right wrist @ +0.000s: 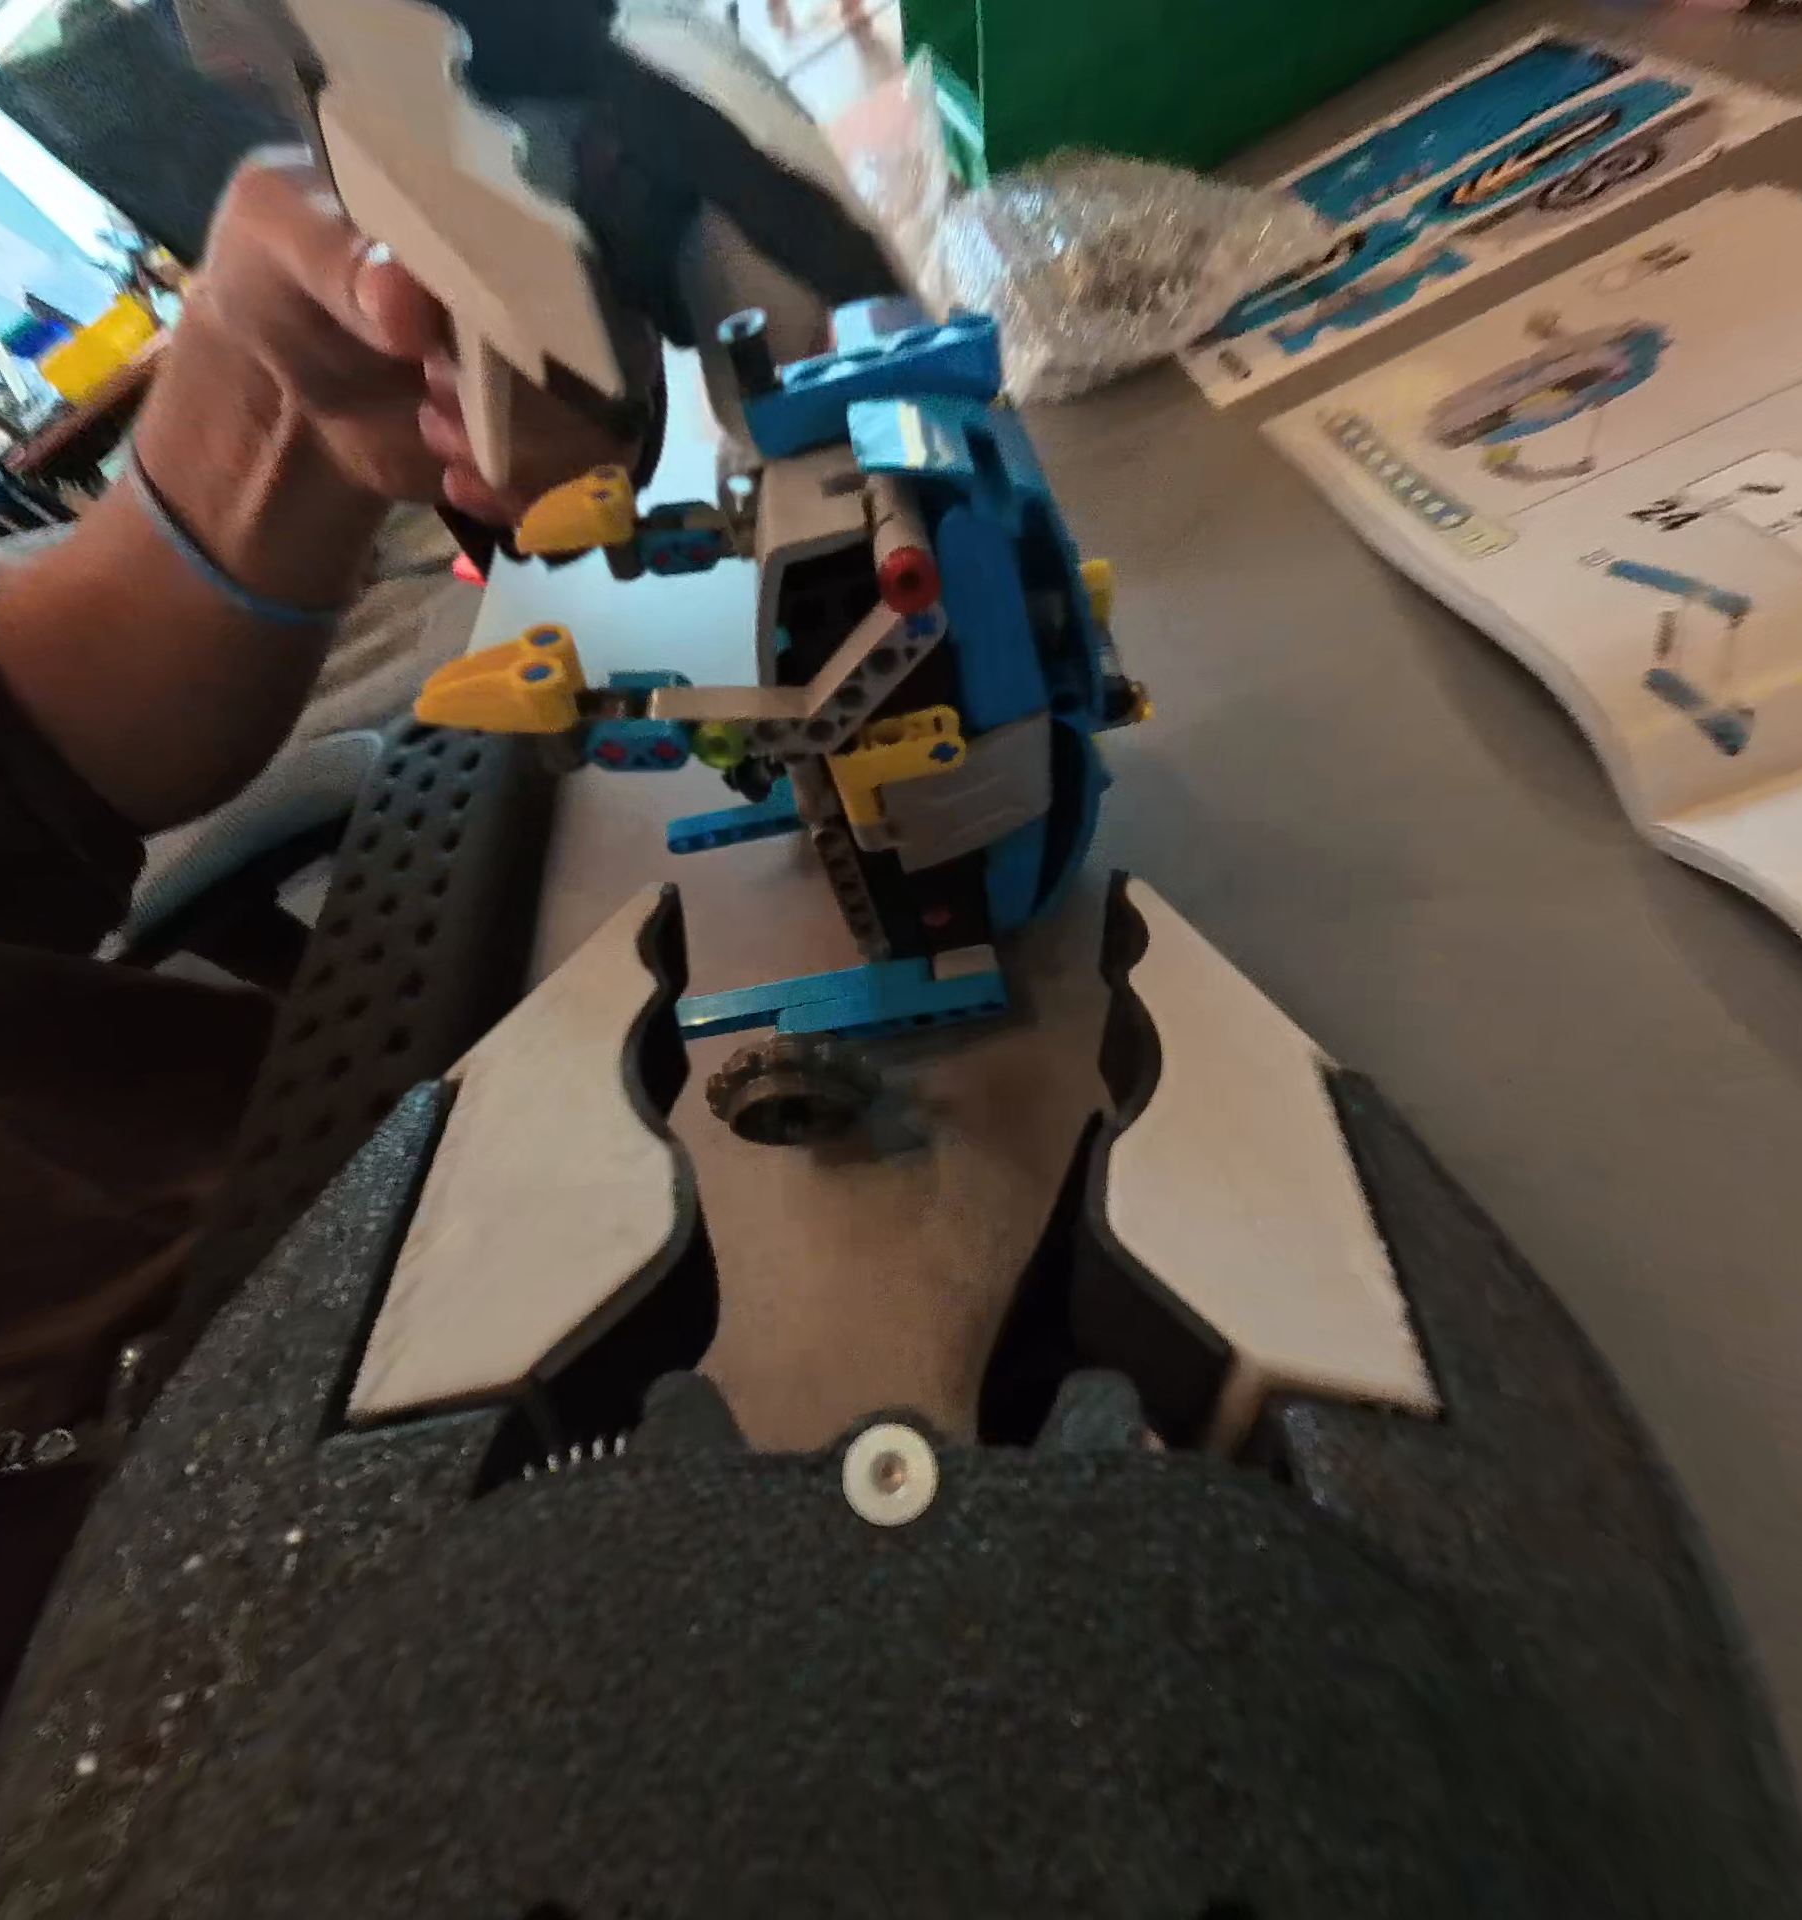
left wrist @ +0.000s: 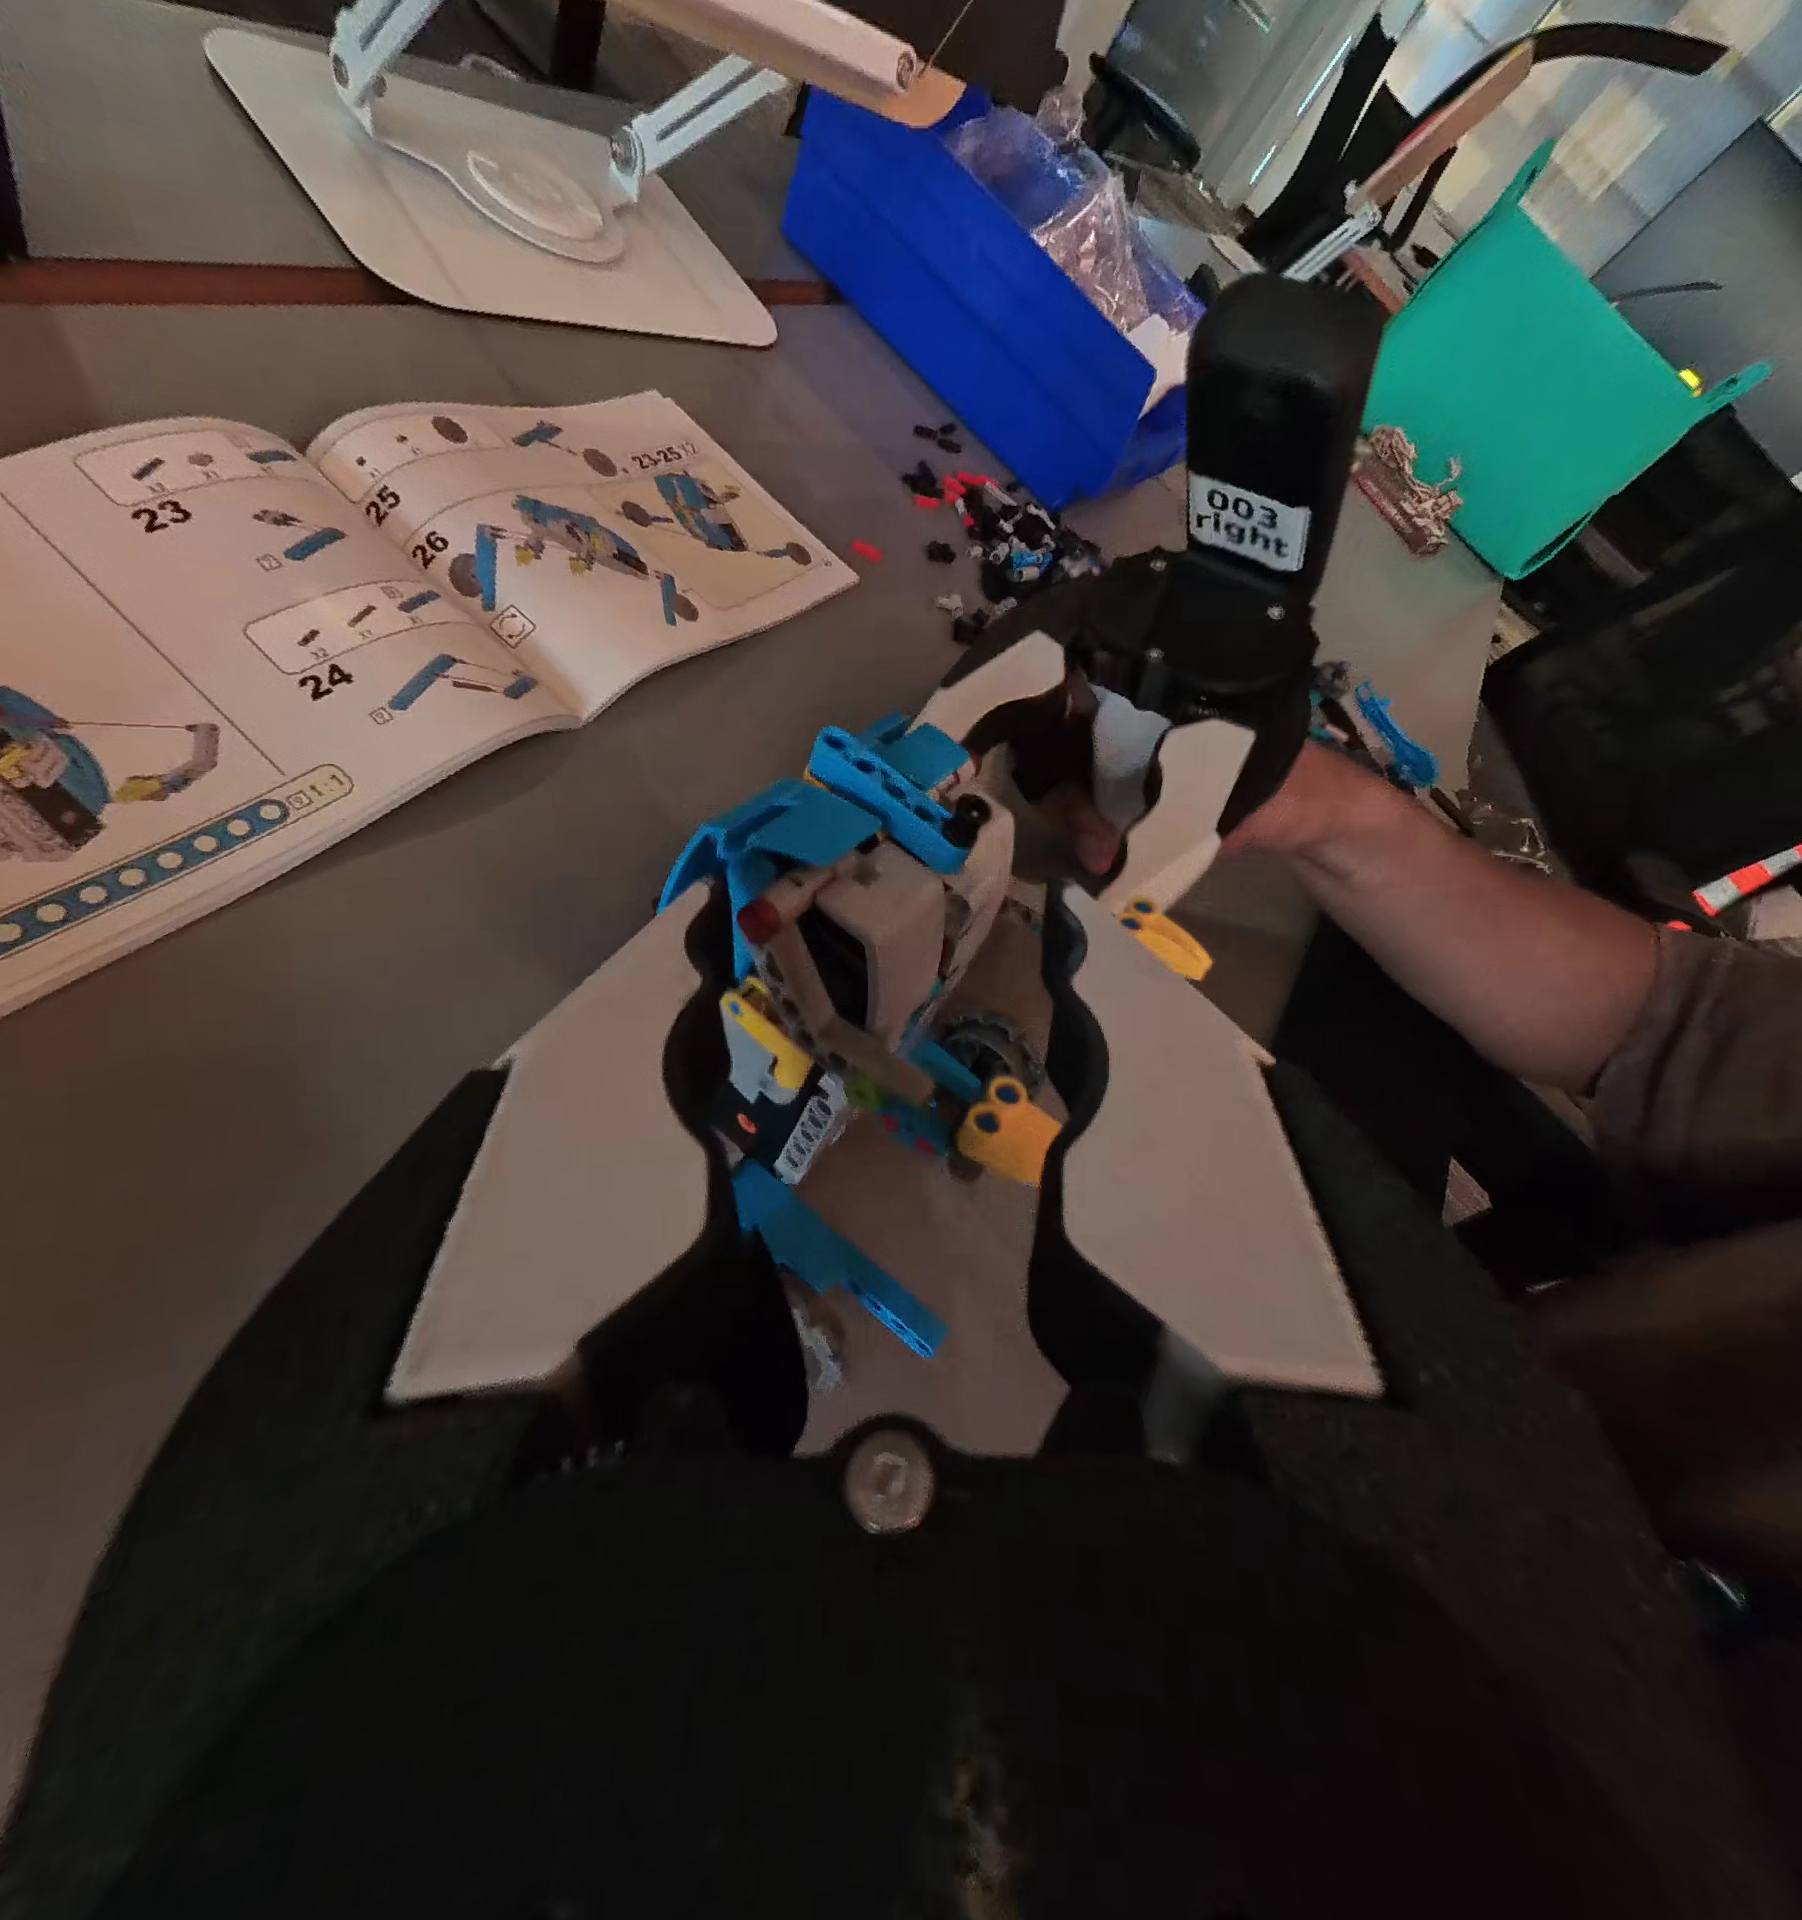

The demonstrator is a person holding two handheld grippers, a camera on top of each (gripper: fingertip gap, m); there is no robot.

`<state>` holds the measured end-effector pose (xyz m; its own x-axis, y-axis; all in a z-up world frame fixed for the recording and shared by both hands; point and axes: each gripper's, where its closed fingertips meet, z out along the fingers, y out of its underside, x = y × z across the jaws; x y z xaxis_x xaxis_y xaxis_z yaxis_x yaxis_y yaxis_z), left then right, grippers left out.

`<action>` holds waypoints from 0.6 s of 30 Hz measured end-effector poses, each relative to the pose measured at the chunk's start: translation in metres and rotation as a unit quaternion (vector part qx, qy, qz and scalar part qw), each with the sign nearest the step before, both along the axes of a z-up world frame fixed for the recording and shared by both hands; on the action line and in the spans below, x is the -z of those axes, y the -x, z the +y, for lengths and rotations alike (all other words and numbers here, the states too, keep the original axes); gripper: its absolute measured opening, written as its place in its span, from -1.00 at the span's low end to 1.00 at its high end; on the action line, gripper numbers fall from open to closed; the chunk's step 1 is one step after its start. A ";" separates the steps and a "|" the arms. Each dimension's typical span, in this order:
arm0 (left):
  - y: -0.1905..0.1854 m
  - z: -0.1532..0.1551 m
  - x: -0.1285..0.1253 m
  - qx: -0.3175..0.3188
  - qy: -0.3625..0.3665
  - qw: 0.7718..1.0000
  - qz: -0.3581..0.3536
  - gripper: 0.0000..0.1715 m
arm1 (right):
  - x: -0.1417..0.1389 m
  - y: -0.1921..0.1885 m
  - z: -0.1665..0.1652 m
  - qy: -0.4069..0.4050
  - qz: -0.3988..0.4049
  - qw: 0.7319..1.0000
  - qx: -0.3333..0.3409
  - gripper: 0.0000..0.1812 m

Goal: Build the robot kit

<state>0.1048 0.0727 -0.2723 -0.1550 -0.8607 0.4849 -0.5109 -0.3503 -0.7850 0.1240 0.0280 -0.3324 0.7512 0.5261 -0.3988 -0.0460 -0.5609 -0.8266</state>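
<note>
A brick model (left wrist: 855, 935) with blue panels, a tan body and two yellow-tipped arms sits between my left gripper's (left wrist: 881, 914) fingers, touching both pads; the gripper is shut on it. In the right wrist view the model (right wrist: 907, 644) stands on its side above the grey table (right wrist: 1344, 935). The hand-held left gripper (right wrist: 585, 436) shows at its upper left, by a yellow tip (right wrist: 575, 509). My right gripper (right wrist: 892, 904) is open and empty just in front of the model. A dark gear (right wrist: 793, 1101) lies between its fingers. It also shows in the left wrist view (left wrist: 1053, 800), beyond the model.
An open instruction booklet (left wrist: 305, 623) lies to the left, also in the right wrist view (right wrist: 1603, 571). A blue bin (left wrist: 959, 291), a teal bin (left wrist: 1499, 395), a pile of small parts (left wrist: 1011, 530) and a white stand base (left wrist: 502, 208) sit beyond. A plastic bag (right wrist: 1115, 260) is behind the model. One gripper's finger ends stand about 9 centimetres off the other's. The white stand base (left wrist: 502, 208) lies some 40 centimetres from my right tips, 45 centimetres from my left tips.
</note>
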 end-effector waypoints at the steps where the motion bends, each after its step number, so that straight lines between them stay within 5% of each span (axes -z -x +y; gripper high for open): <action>1: 0.004 0.000 -0.002 -0.006 -0.003 1.000 -0.008 -0.30 | -0.003 -0.003 0.000 -0.005 0.007 1.000 0.005 -0.13; 7: 0.041 -0.003 -0.011 -0.083 -0.032 0.994 -0.056 -0.24 | -0.009 -0.014 -0.003 -0.012 -0.003 1.000 0.026 -0.16; 14: 0.080 -0.025 0.064 -0.107 -0.116 0.985 0.062 -0.26 | 0.018 0.035 -0.009 0.012 -0.046 0.998 -0.042 -0.17; 18: 0.086 -0.013 0.077 -0.130 -0.142 0.977 0.090 -0.33 | 0.015 0.058 -0.015 0.024 -0.029 0.997 -0.074 -0.21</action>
